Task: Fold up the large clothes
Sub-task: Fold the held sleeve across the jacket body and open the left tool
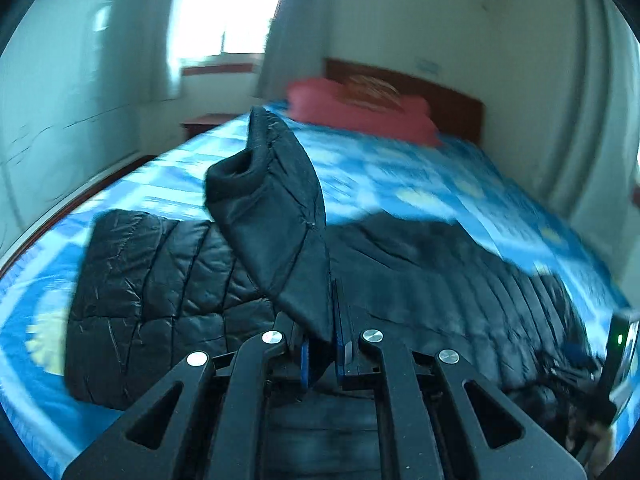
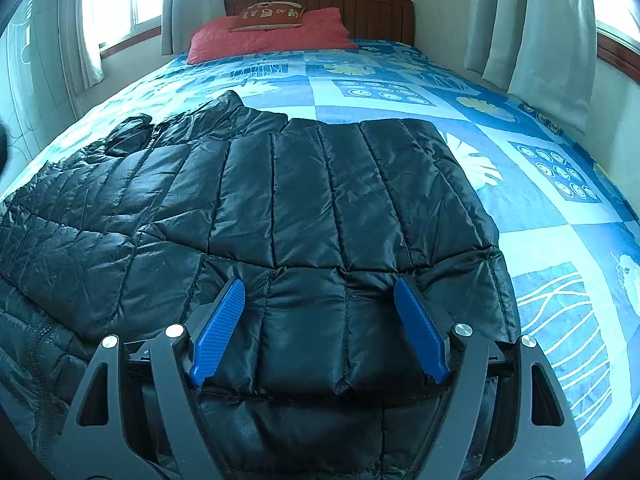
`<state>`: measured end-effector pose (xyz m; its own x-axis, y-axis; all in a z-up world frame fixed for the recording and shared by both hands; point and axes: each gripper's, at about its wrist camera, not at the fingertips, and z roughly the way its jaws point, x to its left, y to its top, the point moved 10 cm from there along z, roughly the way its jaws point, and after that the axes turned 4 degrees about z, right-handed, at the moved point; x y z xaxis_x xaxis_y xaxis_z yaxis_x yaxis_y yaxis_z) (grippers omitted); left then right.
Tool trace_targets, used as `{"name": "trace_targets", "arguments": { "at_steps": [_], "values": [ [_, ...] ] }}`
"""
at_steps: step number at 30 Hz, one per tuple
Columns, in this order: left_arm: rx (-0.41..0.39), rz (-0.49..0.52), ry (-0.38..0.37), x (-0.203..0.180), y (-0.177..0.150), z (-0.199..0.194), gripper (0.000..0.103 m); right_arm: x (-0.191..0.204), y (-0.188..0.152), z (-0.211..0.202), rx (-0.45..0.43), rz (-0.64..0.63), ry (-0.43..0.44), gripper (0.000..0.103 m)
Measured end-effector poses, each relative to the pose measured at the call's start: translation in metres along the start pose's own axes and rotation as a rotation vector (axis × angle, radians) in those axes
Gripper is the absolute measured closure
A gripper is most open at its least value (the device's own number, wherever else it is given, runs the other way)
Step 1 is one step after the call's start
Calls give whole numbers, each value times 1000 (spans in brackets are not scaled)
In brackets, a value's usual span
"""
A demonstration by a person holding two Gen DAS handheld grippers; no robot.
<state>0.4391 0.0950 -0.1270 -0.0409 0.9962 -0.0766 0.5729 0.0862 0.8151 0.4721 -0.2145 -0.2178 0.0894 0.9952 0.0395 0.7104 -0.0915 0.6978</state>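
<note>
Jacket (image 2: pixel 280 208), black quilted puffer, spread on my bed (image 2: pixel 540 208): light, soft, slippery. My left gripper (image 1: pixel 320 344) is clamped on its lifted sleeve (image 1: pixel 276 208); my right gripper (image 2: pixel 320 328) hovers spread wide over the body. Seams and cuffs should grip best.

Black quilted puffer jacket (image 2: pixel 304 208), glossy and creased, spread flat across blue patterned bedspread (image 2: pixel 540 208); collar toward 10 o'clock; 1 sleeve (image 1: pixel 276 216) lifted upright, ribbed cuff gaping open toward 11 o'clock.
</note>
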Motion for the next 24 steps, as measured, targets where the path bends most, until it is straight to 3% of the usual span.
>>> {"name": "trace_targets", "arguments": {
  "at_steps": [5,15,17,19,20,21,24],
  "values": [
    [55,80,-31,-60,-15,24,95,0,0,0,-2,5,4,26],
    [140,149,-64,-113,-44,51,91,0,0,0,-2,6,4,26],
    [151,167,-73,-124,-45,50,81,0,0,0,-2,7,6,26],
    [153,184,-75,-127,-44,41,63,1,-1,0,1,8,6,26],
    [149,187,-81,-130,-43,38,43,1,-1,0,3,7,6,26],
    [138,187,-96,-132,-41,31,29,2,-1,0,4,7,6,26],
    [105,211,-110,-139,-36,17,29,4,0,-4,14,12,10,26]
  ]
}}
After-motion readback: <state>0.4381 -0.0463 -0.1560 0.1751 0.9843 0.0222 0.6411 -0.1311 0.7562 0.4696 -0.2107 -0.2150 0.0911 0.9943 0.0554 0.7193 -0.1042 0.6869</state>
